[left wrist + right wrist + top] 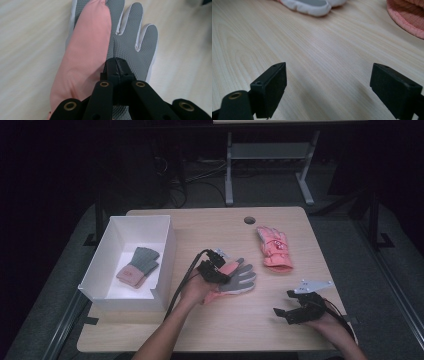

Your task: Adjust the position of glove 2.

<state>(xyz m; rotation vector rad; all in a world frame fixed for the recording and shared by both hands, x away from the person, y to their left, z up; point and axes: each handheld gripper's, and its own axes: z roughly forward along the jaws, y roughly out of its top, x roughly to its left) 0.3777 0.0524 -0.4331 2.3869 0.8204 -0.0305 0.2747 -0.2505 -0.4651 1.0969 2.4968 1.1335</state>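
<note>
The left gripper [218,266] has its jaws clenched on the grey-and-pink glove [239,279], which lies mid-tabletop [240,325] just right of the white box [167,257]. The right gripper [290,312] rests at the near right, jaws released, well apart

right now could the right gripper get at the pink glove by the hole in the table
Probably yes. The right gripper is open and holds nothing, resting near the table's front right edge. Bare wood lies between it and the pink glove, with nothing in between. The left gripper is shut on the grey-palmed glove, off to the side.
</note>
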